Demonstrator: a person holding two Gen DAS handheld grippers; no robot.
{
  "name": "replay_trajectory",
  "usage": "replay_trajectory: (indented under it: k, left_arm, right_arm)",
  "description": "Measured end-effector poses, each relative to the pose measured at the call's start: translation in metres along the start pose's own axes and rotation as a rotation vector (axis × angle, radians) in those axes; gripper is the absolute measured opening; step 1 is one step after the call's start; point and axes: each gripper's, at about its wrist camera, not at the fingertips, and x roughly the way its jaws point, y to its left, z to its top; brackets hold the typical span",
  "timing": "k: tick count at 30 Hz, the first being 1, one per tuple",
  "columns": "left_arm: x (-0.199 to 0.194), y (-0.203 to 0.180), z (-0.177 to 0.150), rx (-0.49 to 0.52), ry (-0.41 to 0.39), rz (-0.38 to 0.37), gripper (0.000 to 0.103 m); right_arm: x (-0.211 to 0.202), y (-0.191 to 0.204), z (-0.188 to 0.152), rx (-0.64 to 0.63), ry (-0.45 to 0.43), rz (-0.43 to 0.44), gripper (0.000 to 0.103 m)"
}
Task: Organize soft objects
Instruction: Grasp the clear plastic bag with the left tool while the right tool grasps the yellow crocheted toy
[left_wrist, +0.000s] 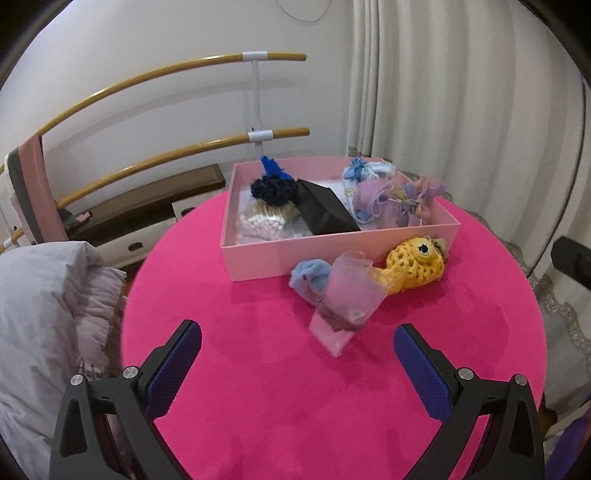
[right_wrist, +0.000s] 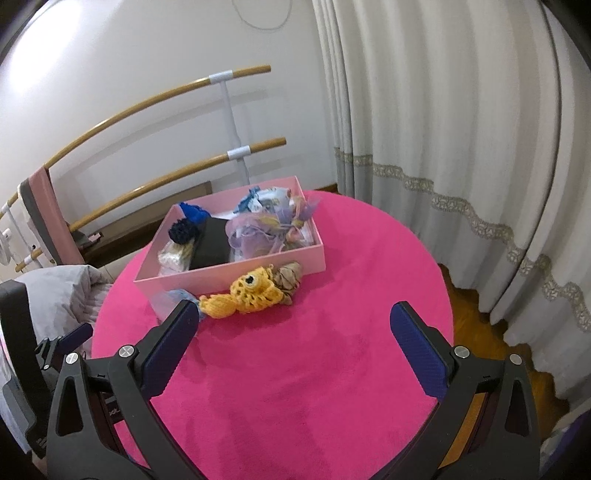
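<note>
A: How did the tongs stand?

B: Both sets were spread wide with nothing between them. The left gripper (left_wrist: 297, 341) hung over the near part of the pink table (left_wrist: 258, 387), and the right gripper (right_wrist: 293, 321) hung over the same top, a little further right.

A: And the soft things?

B: Most lay in the pink box (left_wrist: 295, 260) at the far side of the table. Inside it, on the left, were a dark blue knit (left_wrist: 271, 190), a bright blue piece (left_wrist: 272, 167) and a white knit (left_wrist: 260, 223). A black bag (left_wrist: 325, 212) sat in the middle. To the right was a heap of lilac tulle (left_wrist: 384, 201) and a white-and-blue cloth (left_wrist: 365, 171).

A: Anything left outside?

B: Yes, three or four, all on the table just in front of the box. A yellow crochet toy (left_wrist: 415, 269) lay against the box wall, with a beige bundle (right_wrist: 290, 277) touching its right end. Left of the toy was a pink tulle pouch (left_wrist: 345, 295), and a light blue scrap (left_wrist: 308, 275) lay beside that. In the right view, the left finger (right_wrist: 173, 343) hid part of the scrap.

A: Round about?

B: Curtains (right_wrist: 443, 129) to the right, a wooden rail (left_wrist: 147, 74) behind, and grey bedding (left_wrist: 44, 295) to the left.
</note>
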Motion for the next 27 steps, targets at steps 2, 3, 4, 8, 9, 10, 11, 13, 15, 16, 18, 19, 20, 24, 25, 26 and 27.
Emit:
replay_trajectory:
  k: [2,3,4,8,9,10,11,13,15,16,18,19,20,24,25,26,27]
  left_arm:
    - [0.016,-0.004,0.003,0.003,0.008,0.001,0.103]
    - [0.026,-0.006,0.005,0.004,0.016,0.004,0.103]
    - [0.034,-0.008,0.006,0.003,0.022,0.006,0.103]
    - [0.064,-0.008,0.01,-0.028,0.05,-0.022,0.094]
    - [0.068,-0.005,0.011,-0.043,0.058,-0.041,0.084]
    - [0.071,-0.001,0.011,-0.061,0.068,-0.065,0.073]
    - [0.074,0.004,0.011,-0.079,0.081,-0.091,0.069]
    - [0.079,0.011,0.011,-0.094,0.099,-0.114,0.057]
    - [0.08,0.02,0.01,-0.108,0.101,-0.139,0.053]
    - [0.078,0.023,0.01,-0.112,0.098,-0.146,0.052]
    - [0.076,0.028,0.012,-0.111,0.087,-0.14,0.052]
    - [0.075,0.03,0.013,-0.108,0.082,-0.127,0.056]
    - [0.075,0.032,0.014,-0.109,0.076,-0.113,0.058]
    - [0.081,0.04,0.015,-0.124,0.078,-0.104,0.056]
    - [0.082,0.042,0.015,-0.131,0.083,-0.12,0.049]
    - [0.08,0.042,0.015,-0.137,0.082,-0.135,0.047]
    - [0.076,0.041,0.014,-0.134,0.081,-0.136,0.045]
  right_arm:
    - [0.008,-0.003,-0.001,0.005,0.016,-0.001,0.103]
    - [0.012,-0.004,-0.002,0.006,0.025,-0.001,0.103]
    - [0.015,-0.004,-0.002,0.006,0.031,-0.001,0.103]
    - [0.028,-0.005,-0.003,0.0,0.058,0.001,0.103]
    - [0.032,-0.005,-0.003,0.0,0.065,0.003,0.103]
    - [0.034,-0.005,-0.004,0.0,0.069,0.004,0.103]
    - [0.036,-0.005,-0.004,0.001,0.072,0.005,0.103]
    - [0.044,-0.005,-0.005,0.002,0.085,0.011,0.103]
    - [0.049,-0.003,-0.006,0.0,0.096,0.016,0.103]
    - [0.053,-0.001,-0.006,-0.003,0.103,0.019,0.103]
    - [0.057,0.001,-0.007,-0.007,0.114,0.024,0.103]
    - [0.059,0.002,-0.007,-0.009,0.118,0.025,0.103]
    - [0.061,0.003,-0.008,-0.011,0.12,0.027,0.103]
    - [0.07,0.006,-0.009,-0.015,0.139,0.031,0.103]
    - [0.073,0.007,-0.009,-0.016,0.145,0.033,0.103]
    - [0.076,0.008,-0.01,-0.017,0.151,0.036,0.103]
    - [0.079,0.009,-0.01,-0.017,0.157,0.038,0.103]
